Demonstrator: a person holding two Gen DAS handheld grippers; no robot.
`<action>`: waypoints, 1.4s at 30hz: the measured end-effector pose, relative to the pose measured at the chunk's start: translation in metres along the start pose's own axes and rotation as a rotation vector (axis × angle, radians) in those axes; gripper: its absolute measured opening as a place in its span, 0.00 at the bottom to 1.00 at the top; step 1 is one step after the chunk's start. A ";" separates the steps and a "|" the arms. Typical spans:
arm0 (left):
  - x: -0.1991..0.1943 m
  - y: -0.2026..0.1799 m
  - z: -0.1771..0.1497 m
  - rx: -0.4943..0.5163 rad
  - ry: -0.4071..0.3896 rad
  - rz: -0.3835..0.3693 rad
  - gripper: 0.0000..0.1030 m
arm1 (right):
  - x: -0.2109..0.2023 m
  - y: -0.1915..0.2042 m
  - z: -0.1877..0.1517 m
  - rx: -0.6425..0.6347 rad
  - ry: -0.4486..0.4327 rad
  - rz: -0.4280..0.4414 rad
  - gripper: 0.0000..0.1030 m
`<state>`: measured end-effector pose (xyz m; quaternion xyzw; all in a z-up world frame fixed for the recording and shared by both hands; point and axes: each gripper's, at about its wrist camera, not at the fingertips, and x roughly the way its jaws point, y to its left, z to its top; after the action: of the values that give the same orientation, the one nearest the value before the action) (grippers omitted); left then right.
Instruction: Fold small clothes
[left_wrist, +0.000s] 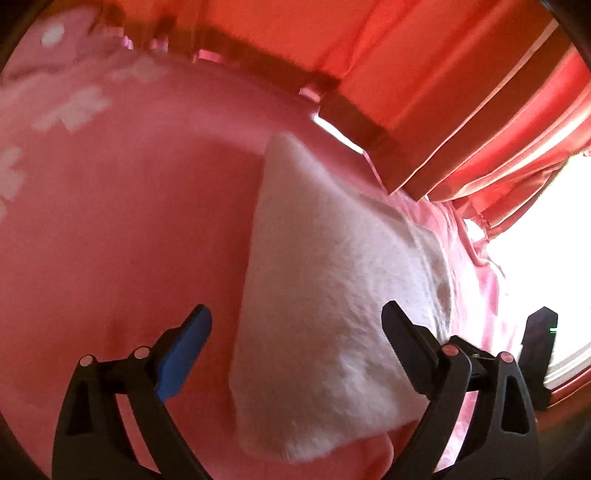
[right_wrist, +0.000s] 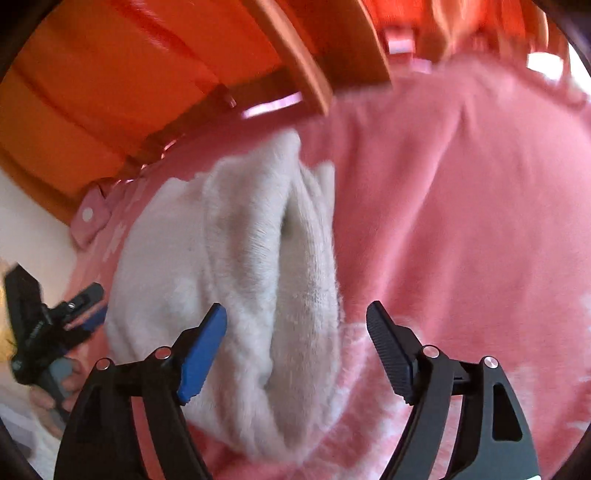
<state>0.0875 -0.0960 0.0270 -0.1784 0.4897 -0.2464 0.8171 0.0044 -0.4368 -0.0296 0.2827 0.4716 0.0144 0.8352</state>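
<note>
Fleece in white, a small fuzzy garment (left_wrist: 332, 288), lies folded on a pink blanket (left_wrist: 122, 229) that covers the surface under both grippers. In the left wrist view the garment forms a tapering wedge, its narrow tip towards the far edge of the blanket, where a wooden frame (left_wrist: 354, 122) runs, and its broad end close under the camera. The left gripper (left_wrist: 295, 325) hangs above that broad end with its fingers spread wide; the blue pad (left_wrist: 184, 354) sits over bare blanket on one side and the black finger (left_wrist: 402, 343) over the garment's other edge, with neither pad pressing on the cloth. Orange-red curtains (left_wrist: 480, 92) hang beyond the frame, and bright daylight washes out the right edge of this view.

In the right wrist view the same garment (right_wrist: 236, 280) shows as a thick bundle of doubled layers with a dark slit between two folds. The right gripper (right_wrist: 295, 325) is also wide apart, its blue pad (right_wrist: 203, 354) over the fleece and its black ribbed finger (right_wrist: 391, 350) over the blanket (right_wrist: 461, 221), gripping nothing. At the left edge of this view the other gripper (right_wrist: 74, 314) appears beside the garment, held by a person's hand (right_wrist: 55, 384). White flower-like patches mark the blanket near its edges. Both views are blurred.
</note>
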 end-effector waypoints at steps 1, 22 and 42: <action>0.007 0.003 0.001 -0.016 0.027 -0.015 0.88 | 0.010 -0.002 0.002 0.025 0.024 0.046 0.75; -0.065 -0.041 0.060 0.161 -0.039 -0.229 0.45 | -0.053 0.150 0.044 -0.214 -0.176 0.065 0.25; -0.074 0.119 0.126 -0.090 -0.257 0.015 0.75 | 0.088 0.195 0.061 -0.048 -0.248 0.060 0.33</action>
<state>0.1969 0.0500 0.0734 -0.2414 0.3928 -0.1934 0.8661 0.1489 -0.2751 0.0207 0.2763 0.3556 0.0155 0.8927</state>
